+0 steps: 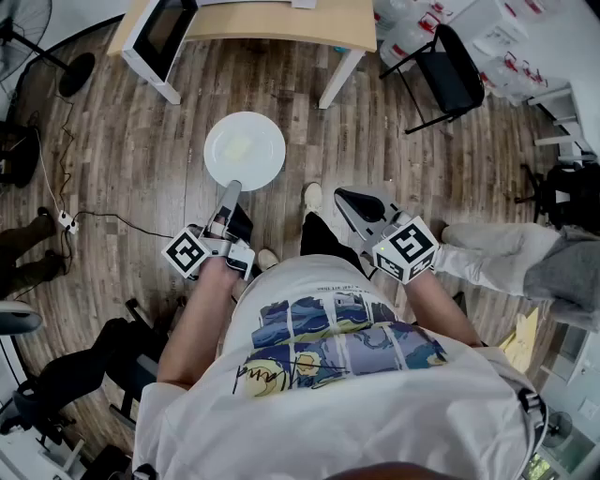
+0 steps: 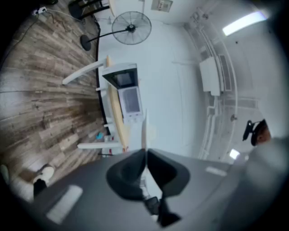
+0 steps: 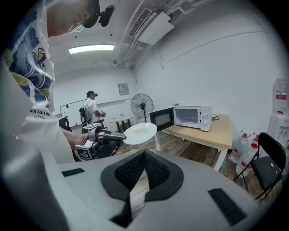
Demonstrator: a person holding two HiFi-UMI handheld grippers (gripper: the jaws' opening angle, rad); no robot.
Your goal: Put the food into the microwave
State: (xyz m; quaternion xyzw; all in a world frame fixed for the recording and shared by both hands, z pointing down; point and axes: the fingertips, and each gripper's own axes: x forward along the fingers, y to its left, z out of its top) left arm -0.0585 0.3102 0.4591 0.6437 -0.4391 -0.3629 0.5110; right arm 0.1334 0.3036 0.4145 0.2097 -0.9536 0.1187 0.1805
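Observation:
A white plate [image 1: 245, 150] with a pale patch of food [image 1: 239, 145] hangs level over the wood floor. My left gripper [image 1: 231, 187] is shut on its near rim. In the left gripper view the plate [image 2: 144, 128] shows edge-on between the closed jaws of my left gripper [image 2: 145, 153]. Ahead, the white microwave [image 1: 161, 33] stands on a wooden table [image 1: 281, 21] with its door open. The right gripper view also has the microwave [image 3: 192, 117], the plate [image 3: 140, 133] and the left gripper [image 3: 106, 137]. My right gripper [image 1: 349, 197] [image 3: 144, 155] is shut on nothing, beside the plate.
A black folding chair [image 1: 450, 66] stands right of the table, with water bottles [image 3: 239, 146] near it. A standing fan [image 3: 141, 104] and another person [image 3: 91, 108] are farther back. A cable and power strip [image 1: 66, 220] lie on the floor at left.

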